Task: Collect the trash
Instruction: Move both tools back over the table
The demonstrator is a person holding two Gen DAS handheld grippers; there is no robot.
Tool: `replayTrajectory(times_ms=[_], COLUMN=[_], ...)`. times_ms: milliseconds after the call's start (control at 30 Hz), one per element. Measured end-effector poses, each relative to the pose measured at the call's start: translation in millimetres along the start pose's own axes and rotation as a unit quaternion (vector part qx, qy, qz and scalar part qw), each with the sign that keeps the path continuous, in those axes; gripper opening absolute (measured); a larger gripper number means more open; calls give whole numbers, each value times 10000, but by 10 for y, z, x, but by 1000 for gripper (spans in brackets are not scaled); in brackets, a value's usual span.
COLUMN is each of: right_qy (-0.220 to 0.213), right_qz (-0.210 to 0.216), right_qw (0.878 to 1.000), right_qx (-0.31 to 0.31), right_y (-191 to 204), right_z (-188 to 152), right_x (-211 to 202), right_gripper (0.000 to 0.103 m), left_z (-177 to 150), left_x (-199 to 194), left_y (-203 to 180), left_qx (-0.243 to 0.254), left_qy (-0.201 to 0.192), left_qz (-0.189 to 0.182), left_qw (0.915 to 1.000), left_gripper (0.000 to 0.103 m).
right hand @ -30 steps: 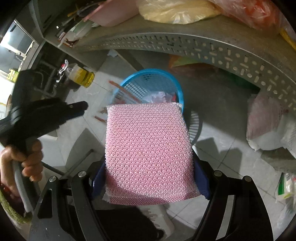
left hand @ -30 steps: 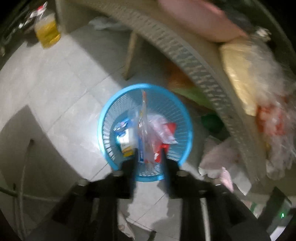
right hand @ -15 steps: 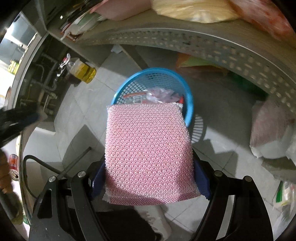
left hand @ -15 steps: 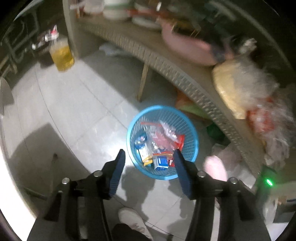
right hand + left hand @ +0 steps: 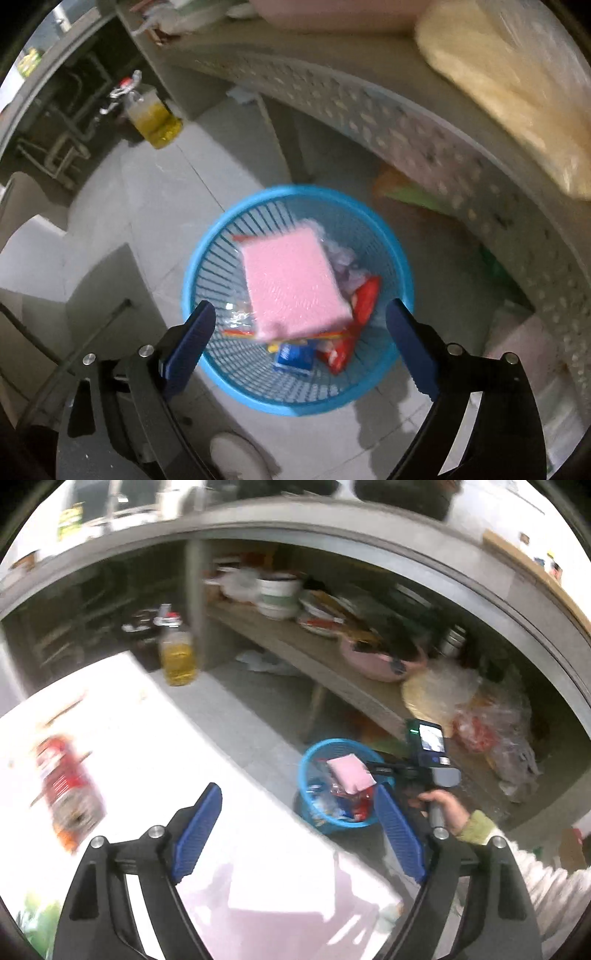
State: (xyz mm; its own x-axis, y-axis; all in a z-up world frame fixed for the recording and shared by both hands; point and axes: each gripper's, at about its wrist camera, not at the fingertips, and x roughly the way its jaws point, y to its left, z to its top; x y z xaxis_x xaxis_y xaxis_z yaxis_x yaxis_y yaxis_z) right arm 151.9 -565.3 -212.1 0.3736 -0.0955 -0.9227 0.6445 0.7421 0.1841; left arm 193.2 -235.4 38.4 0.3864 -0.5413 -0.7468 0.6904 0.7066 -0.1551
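A pink mesh sponge (image 5: 293, 286) is loose, blurred, in the mouth of the blue trash basket (image 5: 207, 251) on the tiled floor, over wrappers and a small blue carton (image 5: 293, 358). My right gripper (image 5: 299, 332) is open and empty just above the basket's near rim. My left gripper (image 5: 297, 823) is open and empty, raised over a white table top (image 5: 147, 760). In the left wrist view the basket (image 5: 308, 764) sits beyond the table edge with the sponge (image 5: 351, 773) and the right hand-held gripper (image 5: 428, 771) above it.
A red can (image 5: 62, 790) lies blurred on the white table, left. A bottle of yellow oil (image 5: 157, 120) stands on the floor. A perforated shelf (image 5: 406, 122) with bags hangs over the basket's far side. A shoe (image 5: 236, 458) is near the basket.
My right gripper opened and let the pink sponge go over the basket. My left gripper opened, dropped its wrapper in the basket and rose back over the white table.
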Motion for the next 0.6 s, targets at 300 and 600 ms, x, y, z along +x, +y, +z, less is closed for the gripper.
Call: replayTrajectory(times_ms=[300,600], right_qy=[-490,-679], right_qz=[187,892], right_qw=[9976,9934], right_qx=[456,-224], right_y=[-252,254], right_z=[-686,-932], right_x=[-736,-1402], right_gripper=[89,89], left_z=[-529,-941], left_x=[-634,-1074], left_y=[616,1001], left_qx=[-393,-536], left_qy=[-505,-890], left_qz=[496,1264], left_qw=[9967,9865], left_gripper=[82,82])
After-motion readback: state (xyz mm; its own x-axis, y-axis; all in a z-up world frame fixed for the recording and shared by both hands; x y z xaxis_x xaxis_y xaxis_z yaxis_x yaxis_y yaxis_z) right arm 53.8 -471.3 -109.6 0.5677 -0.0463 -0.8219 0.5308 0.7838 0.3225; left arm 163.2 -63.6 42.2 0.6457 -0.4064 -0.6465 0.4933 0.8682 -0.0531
